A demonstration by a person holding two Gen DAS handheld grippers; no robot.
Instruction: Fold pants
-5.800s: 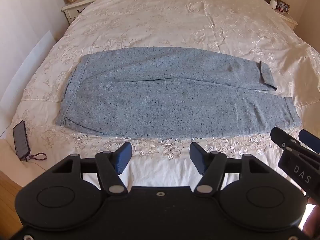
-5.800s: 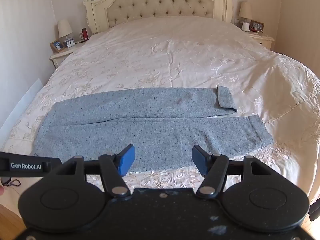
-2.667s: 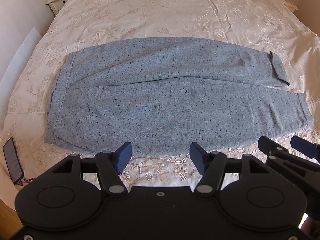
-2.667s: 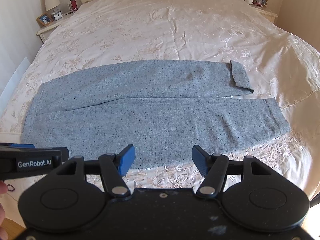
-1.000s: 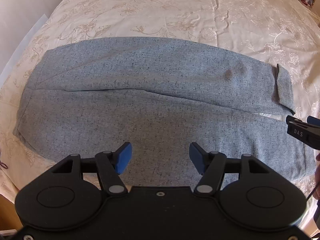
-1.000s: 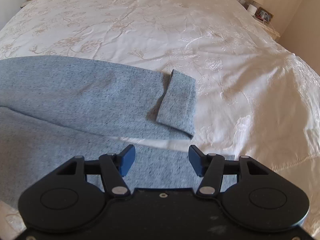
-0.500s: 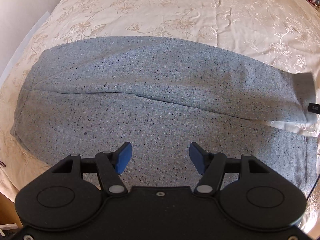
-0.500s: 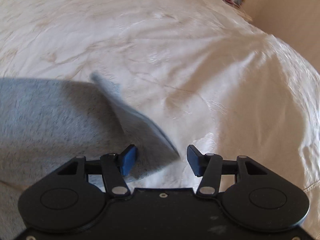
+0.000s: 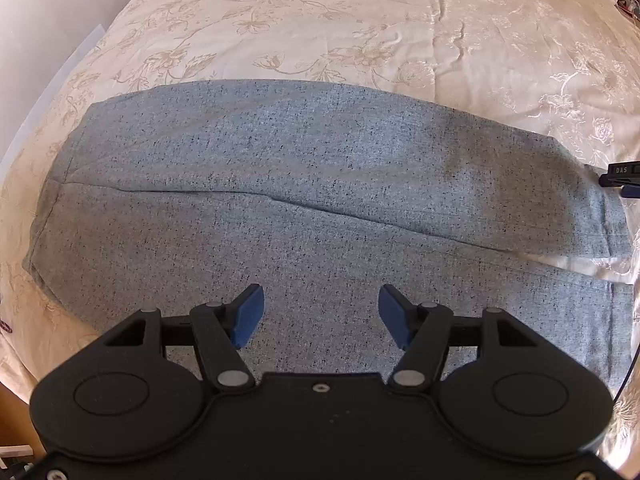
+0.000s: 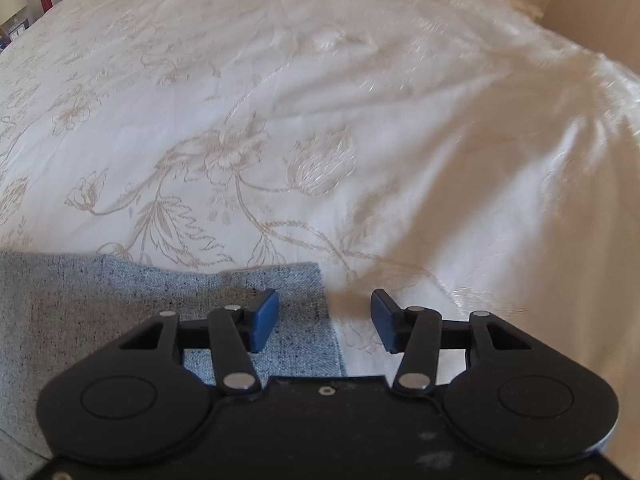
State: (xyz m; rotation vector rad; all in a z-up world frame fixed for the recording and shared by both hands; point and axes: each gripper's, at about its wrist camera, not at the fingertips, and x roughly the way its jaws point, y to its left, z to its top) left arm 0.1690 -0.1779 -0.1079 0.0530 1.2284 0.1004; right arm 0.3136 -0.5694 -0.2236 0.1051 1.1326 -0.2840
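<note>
Grey speckled pants lie flat across a cream embroidered bedspread, waistband at the left, leg ends at the right. The far leg overlaps the near leg along a diagonal seam line. The left gripper hovers over the near leg, its blue pads spread wide apart and holding nothing. At the far right edge, the right gripper reaches the far leg's hem. In the right wrist view, the right gripper stands with jaws apart, straddling the hem edge; its left pad lies over grey cloth, its right pad over bedspread.
</note>
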